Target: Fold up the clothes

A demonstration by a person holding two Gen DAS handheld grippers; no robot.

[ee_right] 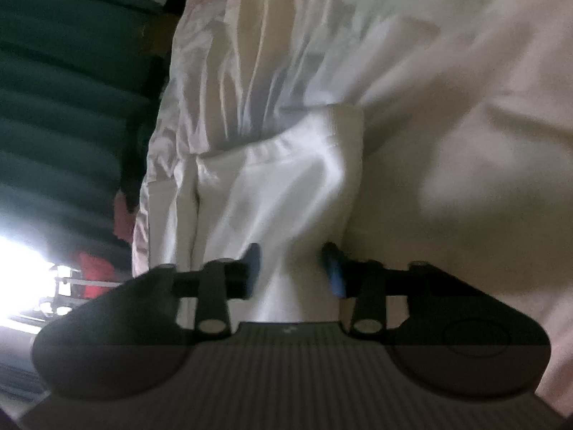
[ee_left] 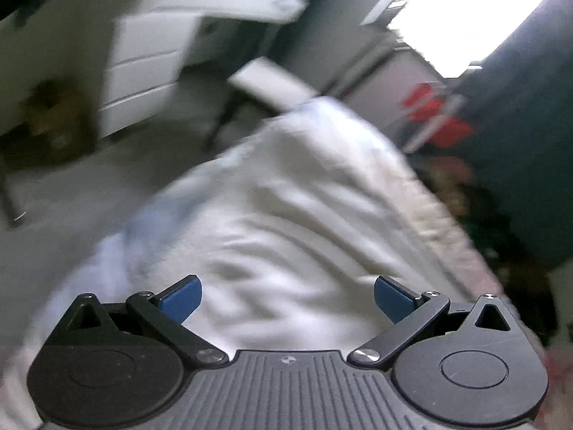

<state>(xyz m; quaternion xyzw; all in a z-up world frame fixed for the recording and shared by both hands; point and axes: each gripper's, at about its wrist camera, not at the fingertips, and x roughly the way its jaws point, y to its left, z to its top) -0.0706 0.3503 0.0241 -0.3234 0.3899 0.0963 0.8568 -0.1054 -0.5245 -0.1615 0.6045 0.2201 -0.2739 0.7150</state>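
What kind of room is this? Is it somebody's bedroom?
Probably a bedroom, though the pictures are blurry. A bed with a rumpled white sheet fills the view, a white drawer unit stands nearby, and a bright window lights it.

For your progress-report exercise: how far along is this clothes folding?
Done: nothing clearly folded; the white garment looks bunched. In hand: the right gripper has that cloth between its fingers, though grip is unclear. Left: the left gripper is open over the rumpled bedsheet; folding remains.
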